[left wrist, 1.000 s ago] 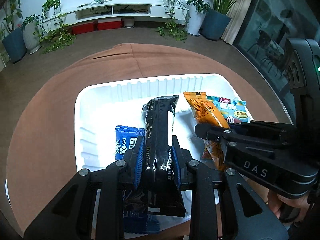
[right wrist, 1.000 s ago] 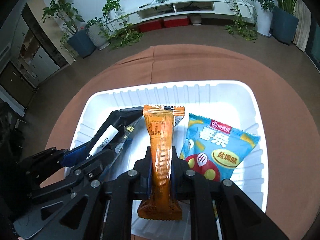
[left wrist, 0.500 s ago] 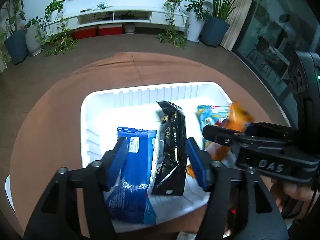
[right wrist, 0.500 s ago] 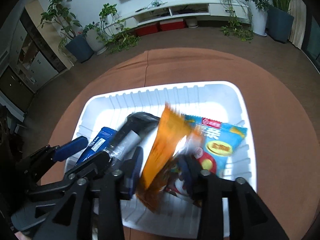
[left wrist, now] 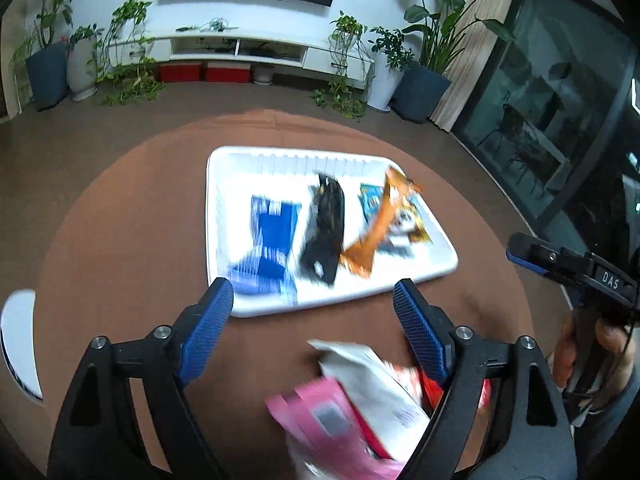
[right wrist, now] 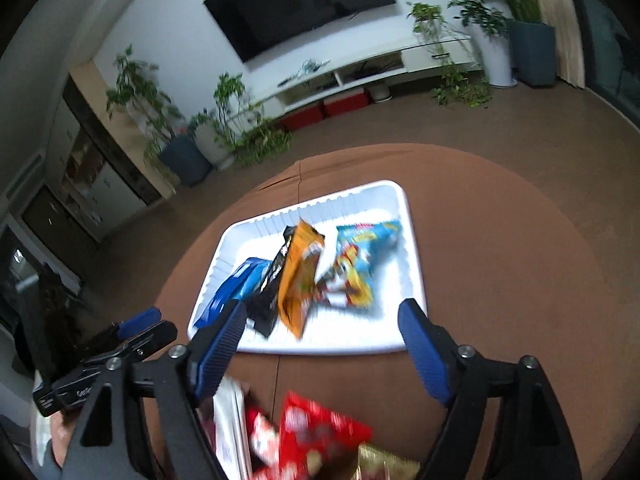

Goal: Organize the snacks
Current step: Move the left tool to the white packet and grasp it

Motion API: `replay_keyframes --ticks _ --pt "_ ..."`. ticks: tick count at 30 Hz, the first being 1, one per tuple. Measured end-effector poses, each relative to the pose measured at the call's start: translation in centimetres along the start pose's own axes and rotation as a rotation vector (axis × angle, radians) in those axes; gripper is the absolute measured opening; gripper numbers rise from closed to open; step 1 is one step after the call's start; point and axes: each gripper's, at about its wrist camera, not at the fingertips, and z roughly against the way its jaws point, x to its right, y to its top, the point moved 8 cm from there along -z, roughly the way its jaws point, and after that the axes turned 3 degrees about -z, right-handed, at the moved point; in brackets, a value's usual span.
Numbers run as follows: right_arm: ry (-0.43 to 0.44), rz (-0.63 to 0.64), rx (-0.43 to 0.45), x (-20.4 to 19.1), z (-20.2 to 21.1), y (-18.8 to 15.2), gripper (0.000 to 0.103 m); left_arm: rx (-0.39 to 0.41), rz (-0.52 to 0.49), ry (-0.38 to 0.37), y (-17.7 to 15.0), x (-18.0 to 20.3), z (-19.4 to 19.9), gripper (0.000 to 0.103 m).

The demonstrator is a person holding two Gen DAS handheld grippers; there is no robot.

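A: Item one, tongs. We logged the left gripper (left wrist: 313,294) with both blue pads spread wide, nothing between them; the right gripper (right wrist: 322,318) likewise wide apart and empty.

B: Item two, loose stock. We found a pile of unsorted packets at 6 o'clock under both pairs of tongs, on the brown table (left wrist: 120,240) just short of the white tray (left wrist: 216,216). From the left wrist: a pink packet (left wrist: 320,412) beneath a white packet (left wrist: 372,376), the white one's long axis running roughly 11 to 5. From the right wrist: a red packet (right wrist: 320,432) at 6 o'clock.

A: Nearer hand? We judged the left nearer the pink and white, the right nearer the red.

B: Item three, filed stock. In the tray at 12 o'clock: blue packet (left wrist: 274,236), black packet (left wrist: 326,228), orange packet (left wrist: 380,224) lying across a light-blue packet (left wrist: 404,224).

A: Gaps in the record: everything smeared by motion blur, labels unreadable; the pile cut off by the lower frame edge and the tongs' arms, so we could not count it.
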Motion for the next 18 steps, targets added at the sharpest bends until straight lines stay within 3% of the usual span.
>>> replay_keyframes --ticks 5,12,18 --pt "0.009 -0.077 -0.01 2.4 2.9 -4.5 0.084 -0.008 0.043 0.015 -4.8 -0.3 2.6 0.083" --pt "0.029 -0.166 -0.036 4.6 5.1 -12.0 0.084 -0.093 0.123 0.044 -12.4 -2.2 4.4 0.084" --pt "0.03 -0.117 0.012 3.4 6.6 -12.8 0.084 -0.113 0.123 0.072 -16.2 -3.1 5.8 0.084"
